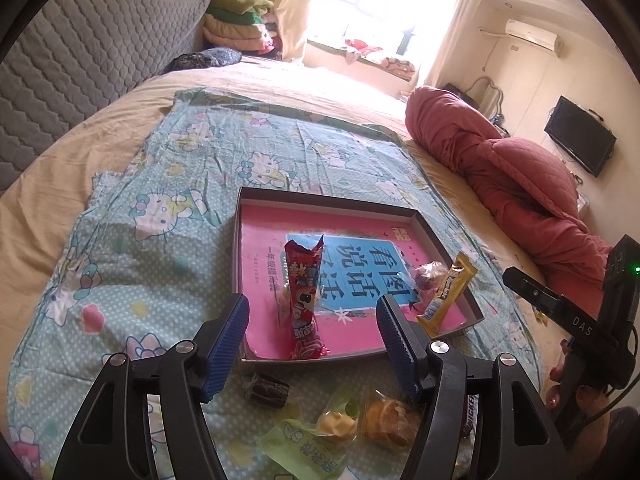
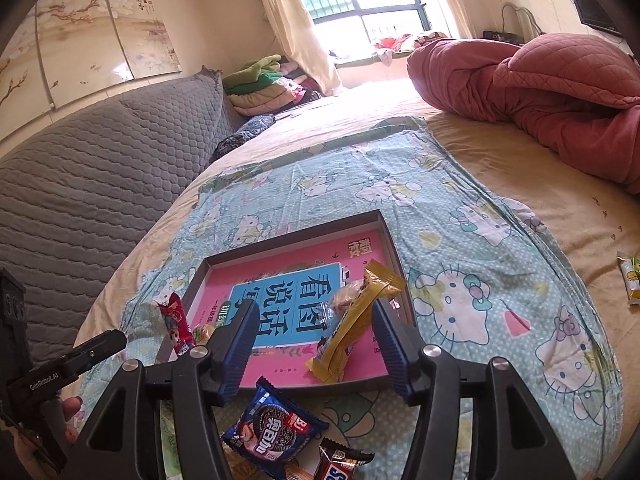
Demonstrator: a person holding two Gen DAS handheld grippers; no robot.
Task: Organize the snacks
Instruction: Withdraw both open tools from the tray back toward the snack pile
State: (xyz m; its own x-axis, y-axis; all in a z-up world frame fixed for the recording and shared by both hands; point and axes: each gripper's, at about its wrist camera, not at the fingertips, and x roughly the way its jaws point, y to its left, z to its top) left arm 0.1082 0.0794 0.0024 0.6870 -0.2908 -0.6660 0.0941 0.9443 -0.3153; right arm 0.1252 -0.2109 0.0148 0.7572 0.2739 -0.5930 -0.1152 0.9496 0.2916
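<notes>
A shallow dark tray [image 1: 424, 222] with a pink and blue bottom lies on the Hello Kitty sheet; it also shows in the right wrist view [image 2: 390, 240]. In it lie a red stick snack [image 1: 306, 300], a yellow bar [image 1: 446, 294] [image 2: 356, 322] and a small clear-wrapped sweet [image 1: 428, 276]. My left gripper [image 1: 312, 334] is open and empty just before the tray's near edge. My right gripper [image 2: 316, 342] is open and empty over the near edge. Loose snacks lie in front: a dark roll [image 1: 269, 389], a green packet [image 1: 316, 438], an orange pastry [image 1: 390, 420], a blue Oreo packet [image 2: 272, 430], a brown bar [image 2: 340, 462].
The Hello Kitty sheet [image 1: 168, 184] covers the beige bed. A grey quilted headboard [image 2: 80, 184] stands at the left, a rolled pink quilt [image 2: 540, 92] at the far right. A small yellow-green packet [image 2: 631, 280] lies on the bed at the right.
</notes>
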